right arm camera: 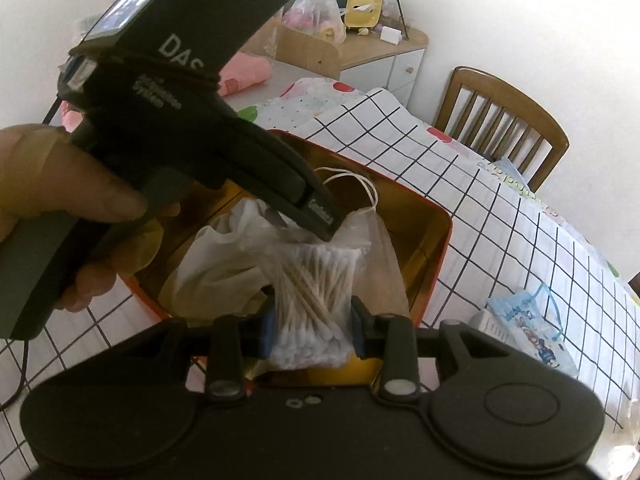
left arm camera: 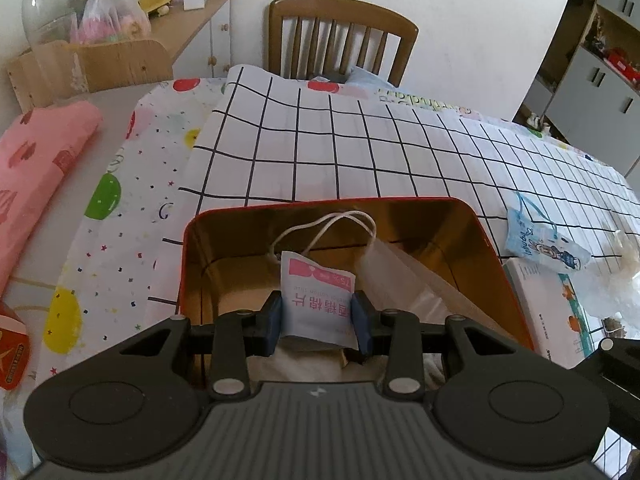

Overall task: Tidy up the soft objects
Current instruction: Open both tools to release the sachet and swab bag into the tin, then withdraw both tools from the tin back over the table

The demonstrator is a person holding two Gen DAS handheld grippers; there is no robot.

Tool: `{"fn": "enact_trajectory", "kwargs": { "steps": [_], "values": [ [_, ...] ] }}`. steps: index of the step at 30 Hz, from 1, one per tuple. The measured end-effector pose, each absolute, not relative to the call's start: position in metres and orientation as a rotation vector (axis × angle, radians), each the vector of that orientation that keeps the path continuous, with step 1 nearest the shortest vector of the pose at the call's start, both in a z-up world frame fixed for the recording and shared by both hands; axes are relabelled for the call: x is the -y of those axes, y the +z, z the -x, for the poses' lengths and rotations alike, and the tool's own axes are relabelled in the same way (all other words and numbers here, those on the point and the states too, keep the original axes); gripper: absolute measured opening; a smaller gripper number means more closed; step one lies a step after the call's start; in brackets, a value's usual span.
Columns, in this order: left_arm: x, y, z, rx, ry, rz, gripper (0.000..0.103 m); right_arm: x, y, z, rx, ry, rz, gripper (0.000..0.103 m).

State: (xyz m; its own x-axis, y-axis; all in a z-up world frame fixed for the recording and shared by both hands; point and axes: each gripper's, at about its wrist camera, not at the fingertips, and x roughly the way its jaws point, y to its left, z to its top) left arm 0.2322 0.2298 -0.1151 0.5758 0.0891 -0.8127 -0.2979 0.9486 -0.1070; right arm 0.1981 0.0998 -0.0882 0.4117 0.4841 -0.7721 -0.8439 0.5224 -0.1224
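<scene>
1. Red outside and gold inside, the tin box (left arm camera: 472, 220) lies on the checked cloth (left arm camera: 320, 140); in the left wrist view it fills the 6 o'clock area.
2. The left gripper (left arm camera: 318, 320) pinches a white-and-pink wipe sachet (left arm camera: 316, 304) over the tin's inside; only this view shows the sachet.
3. At 9 o'clock a pink folded cloth (left arm camera: 40, 168) lies; at 3 o'clock, a blue printed packet (left arm camera: 540, 240).
4. Only the right wrist view shows the right gripper (right arm camera: 312, 330) clamped on a bag of cotton swabs (right arm camera: 316, 280) above the tin, with the person's left hand (right arm camera: 68, 184) at 9 o'clock.
</scene>
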Motion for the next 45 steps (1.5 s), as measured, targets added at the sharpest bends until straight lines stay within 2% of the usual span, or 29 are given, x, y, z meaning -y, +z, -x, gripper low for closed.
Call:
{"fn": "enact_trajectory", "kwargs": {
  "steps": [4, 6, 8, 9, 19, 30, 45],
  "values": [
    [-0.23, -0.116, -0.232, -0.933, 0.229, 0.245, 0.042, -0.098, -0.087, -0.199, -0.75, 0.895, 0.544, 0.038],
    [-0.231, -0.116, -0.232, -0.932, 0.234, 0.252, 0.052, -0.098, -0.087, -0.201, -0.751, 0.899, 0.535, 0.04],
    [-0.232, -0.114, -0.23, -0.916, 0.239, 0.26, 0.071, -0.097, -0.086, -0.201, -0.752, 0.903, 0.526, 0.042],
    [-0.232, -0.113, -0.229, -0.909, 0.245, 0.266, 0.073, -0.096, -0.086, -0.201, -0.751, 0.903, 0.522, 0.043],
    [-0.23, -0.098, -0.219, -0.864, 0.251, 0.259, 0.077, -0.082, -0.073, -0.202, -0.735, 0.919, 0.445, 0.058],
    [-0.209, -0.065, -0.196, -0.783, 0.226, 0.205, 0.077, -0.049, -0.041, -0.201, -0.712, 0.93, 0.326, 0.064],
    [-0.159, -0.024, -0.167, -0.712, 0.174, 0.2, 0.081, 0.024, -0.009, -0.203, -0.69, 0.897, 0.202, 0.08]
  ]
}}
